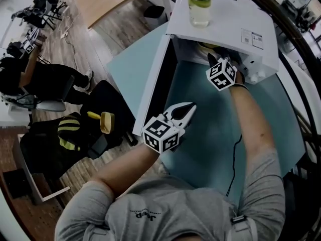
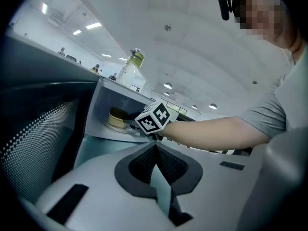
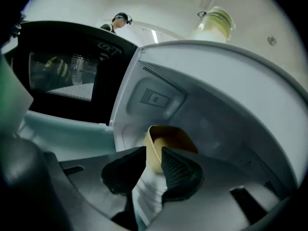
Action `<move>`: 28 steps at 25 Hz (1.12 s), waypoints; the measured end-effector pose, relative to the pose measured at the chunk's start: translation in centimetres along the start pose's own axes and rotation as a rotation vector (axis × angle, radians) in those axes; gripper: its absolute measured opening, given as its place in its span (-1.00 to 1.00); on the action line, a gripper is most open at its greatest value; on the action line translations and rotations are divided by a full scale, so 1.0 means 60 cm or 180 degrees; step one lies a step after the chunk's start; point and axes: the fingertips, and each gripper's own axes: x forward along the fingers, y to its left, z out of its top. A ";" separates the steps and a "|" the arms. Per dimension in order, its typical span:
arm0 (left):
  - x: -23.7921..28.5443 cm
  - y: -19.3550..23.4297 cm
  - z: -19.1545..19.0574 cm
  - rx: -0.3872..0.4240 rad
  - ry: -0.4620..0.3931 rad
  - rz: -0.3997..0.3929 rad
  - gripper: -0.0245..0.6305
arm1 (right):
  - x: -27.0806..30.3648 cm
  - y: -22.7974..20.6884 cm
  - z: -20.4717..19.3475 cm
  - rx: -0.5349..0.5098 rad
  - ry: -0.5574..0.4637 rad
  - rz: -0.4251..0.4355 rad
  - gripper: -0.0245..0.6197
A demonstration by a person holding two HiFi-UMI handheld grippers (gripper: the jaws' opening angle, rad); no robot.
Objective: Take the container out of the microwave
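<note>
The white microwave [image 1: 225, 29] stands on a teal table with its door [image 1: 150, 84] swung open to the left. A yellow container [image 3: 168, 141] sits on the turntable inside [image 2: 117, 118]. In the right gripper view my right gripper [image 3: 153, 153] has one pad outside the container's wall and the other inside, clamped on its near rim. The head view shows this gripper [image 1: 214, 60] reaching into the oven opening, its tips hidden. My left gripper [image 1: 188, 108] hovers over the table in front of the door, jaws shut [image 2: 155, 150] and empty.
A clear bottle [image 1: 199, 4] with yellowish liquid stands on top of the microwave. The teal table [image 1: 210, 134] extends toward me. On the left floor are a black chair, a yellow scoop [image 1: 103, 120] and a seated person [image 1: 30, 79].
</note>
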 end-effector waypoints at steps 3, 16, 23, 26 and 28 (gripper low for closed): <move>0.000 0.005 -0.005 0.0003 0.0006 0.0015 -0.90 | 0.013 -0.003 -0.009 -0.0140 0.0093 -0.0037 -0.63; -0.004 0.004 -0.024 -0.0004 0.0033 0.0025 -0.91 | 0.055 0.017 -0.030 -0.1308 0.0449 0.0065 -0.60; -0.009 0.004 -0.028 0.0003 0.0029 0.0026 -0.90 | 0.064 0.012 -0.023 -0.1356 0.0550 0.0124 -0.63; -0.012 0.002 -0.029 0.0020 0.0028 0.0025 -0.91 | 0.065 0.009 -0.021 -0.1339 0.0579 0.0133 -0.71; -0.015 0.001 -0.029 0.0030 0.0026 0.0027 -0.90 | 0.063 0.011 -0.020 -0.1310 0.0604 0.0178 -0.81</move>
